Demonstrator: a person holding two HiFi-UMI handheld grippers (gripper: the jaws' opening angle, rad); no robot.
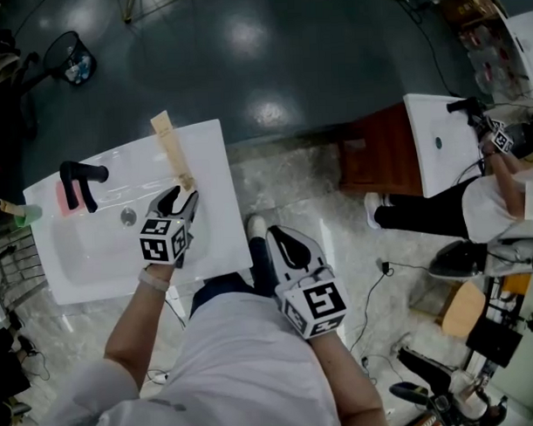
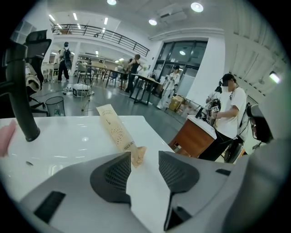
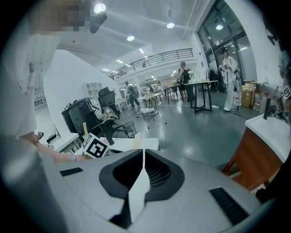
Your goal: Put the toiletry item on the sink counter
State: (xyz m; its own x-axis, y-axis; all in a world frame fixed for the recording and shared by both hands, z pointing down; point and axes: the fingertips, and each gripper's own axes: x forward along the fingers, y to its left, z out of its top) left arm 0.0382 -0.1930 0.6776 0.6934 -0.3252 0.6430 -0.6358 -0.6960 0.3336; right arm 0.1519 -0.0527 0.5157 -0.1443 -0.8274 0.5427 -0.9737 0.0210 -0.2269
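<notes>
The toiletry item [image 1: 174, 152] is a long flat tan packet lying on the right part of the white sink counter [image 1: 213, 140]. It runs from the far edge toward me. My left gripper [image 1: 180, 195] hovers just behind the packet's near end, jaws open. In the left gripper view the packet [image 2: 116, 132] lies on the counter with its near end just ahead of the left jaw of that gripper [image 2: 144, 159]; nothing is pressed between the pads. My right gripper [image 1: 280, 236] is off the counter, in front of my body, and stands shut and empty [image 3: 142, 157].
A black faucet [image 1: 78, 179] stands at the basin's left with a pink item [image 1: 65, 197] beside it. At the right are a wooden cabinet [image 1: 382, 151] and a second sink [image 1: 438, 141], where another person works. A bin [image 1: 72, 56] stands on the dark floor beyond.
</notes>
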